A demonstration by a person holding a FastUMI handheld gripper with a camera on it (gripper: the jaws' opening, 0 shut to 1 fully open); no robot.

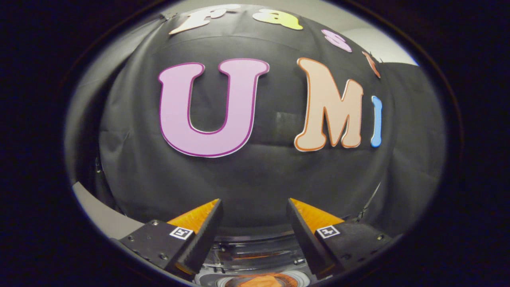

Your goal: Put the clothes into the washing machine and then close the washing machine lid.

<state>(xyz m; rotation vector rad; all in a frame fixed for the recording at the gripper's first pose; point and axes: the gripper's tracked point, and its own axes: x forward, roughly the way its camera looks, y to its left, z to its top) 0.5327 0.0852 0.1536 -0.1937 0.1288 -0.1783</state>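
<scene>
My gripper [254, 207] is held up facing the booth's black cloth wall, its two fingers wide apart with nothing between them. Below and between the fingers I see the top of the washing machine [255, 255], with a glossy dark lid surface and a round opening. Something orange [261, 281] shows inside that opening, most likely cloth, though too little shows to be sure. The gripper is above the machine and touches nothing.
The black cloth wall [255, 171] stands close ahead, just beyond the machine. A pale flat surface [99, 211] runs along the lower left beside the left finger. A light wall shows above the cloth.
</scene>
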